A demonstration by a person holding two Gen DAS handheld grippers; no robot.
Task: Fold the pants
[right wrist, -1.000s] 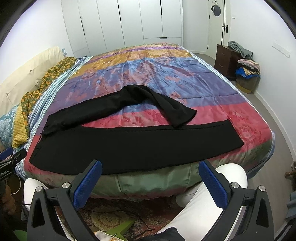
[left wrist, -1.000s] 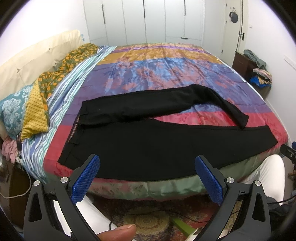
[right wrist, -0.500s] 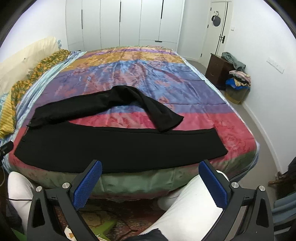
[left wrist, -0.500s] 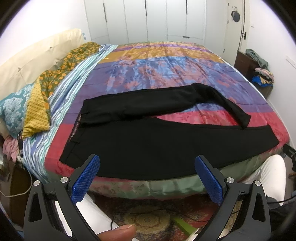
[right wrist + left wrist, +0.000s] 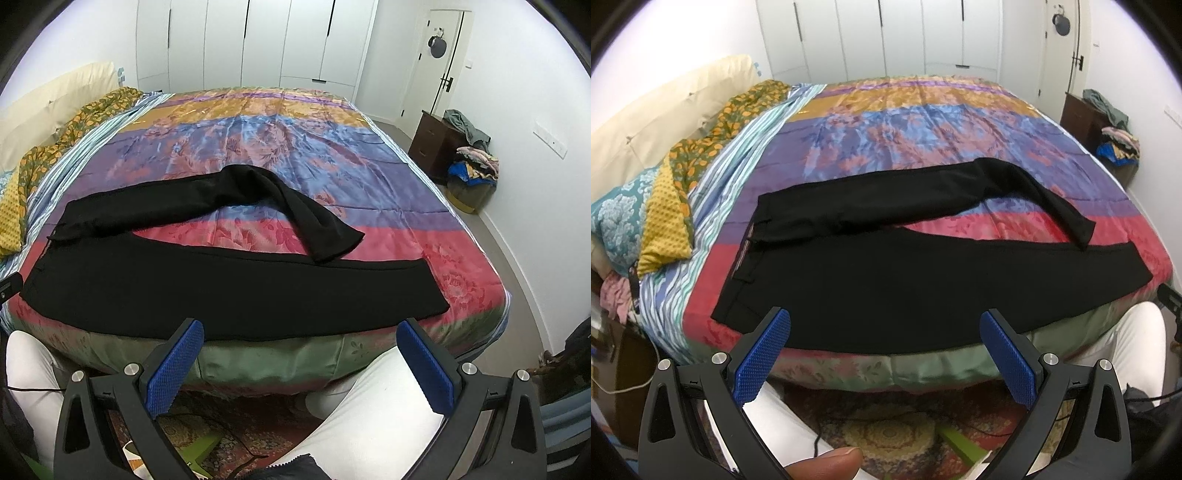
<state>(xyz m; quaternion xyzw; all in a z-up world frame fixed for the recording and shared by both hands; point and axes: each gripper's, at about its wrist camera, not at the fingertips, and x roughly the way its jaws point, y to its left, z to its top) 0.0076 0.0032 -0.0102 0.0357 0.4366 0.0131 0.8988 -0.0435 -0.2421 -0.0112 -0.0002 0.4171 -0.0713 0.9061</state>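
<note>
Black pants lie spread on the near part of the bed, waistband to the left. The near leg lies straight along the bed's front edge. The far leg bends back, its cuff resting on the near leg at the right. The pants also show in the right wrist view. My left gripper is open and empty, held before the bed's edge below the pants. My right gripper is open and empty, also short of the bed.
The bed has a colourful striped cover with pillows at the left. A dark nightstand with clothes stands at the right wall. The person's white-trousered legs and a patterned rug are below the grippers.
Both cameras have shifted slightly; the right wrist view has swung right, so the pants sit further left in it. The pants have not moved and both grippers stay open.
</note>
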